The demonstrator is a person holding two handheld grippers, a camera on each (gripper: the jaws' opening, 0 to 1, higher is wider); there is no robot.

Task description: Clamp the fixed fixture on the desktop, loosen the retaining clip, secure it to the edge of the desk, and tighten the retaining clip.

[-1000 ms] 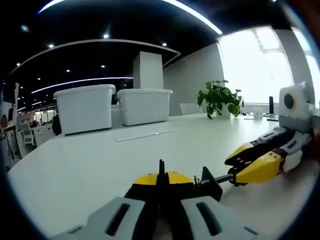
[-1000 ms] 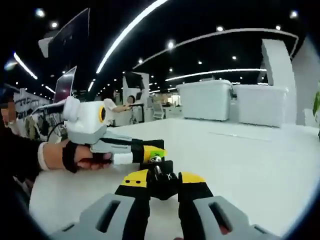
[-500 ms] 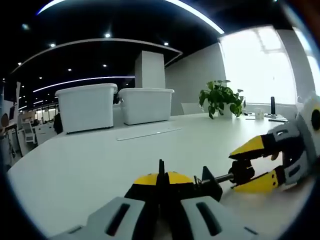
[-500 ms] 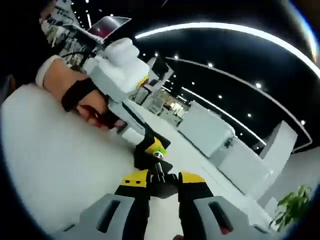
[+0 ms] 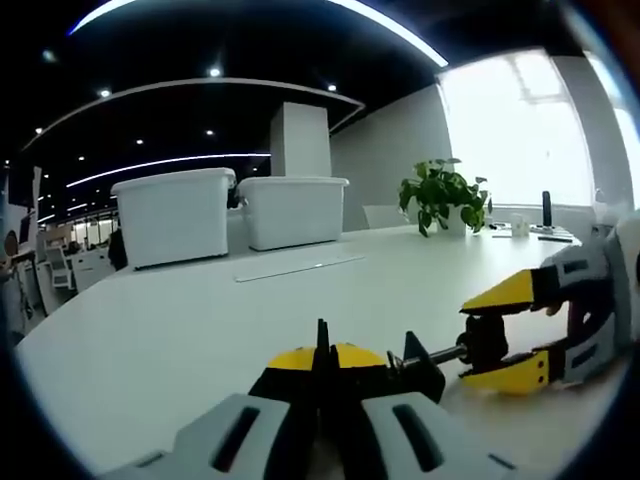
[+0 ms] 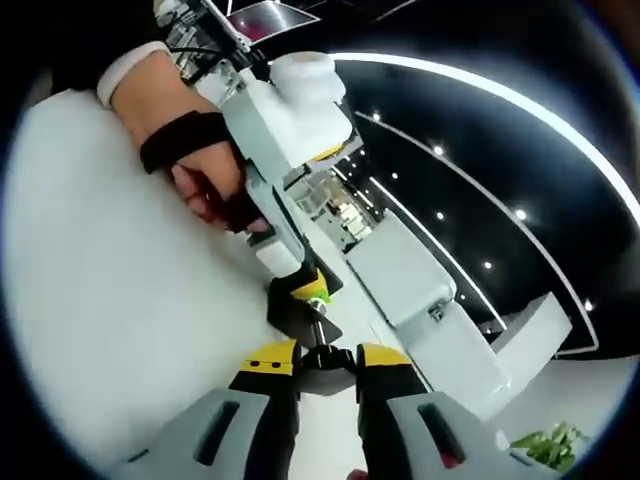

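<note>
Slippage is threatening: left tongs [image 5: 322, 372] are pinching the small black metal clamp fixture [image 5: 418, 368] on the white bench [image 5: 170, 330], while right tongs [image 6: 313, 360] are seemingly closing on its threaded screw knob [image 5: 484, 341]; twisting could wrench it free.

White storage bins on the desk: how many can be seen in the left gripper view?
2: one white bin at left on the desk's far side, another white bin right beside it. Others may be hidden.

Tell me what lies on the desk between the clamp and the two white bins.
Only bare white desk from the clamp to the bins, apart from a thin pale strip, in the left gripper view.
</note>
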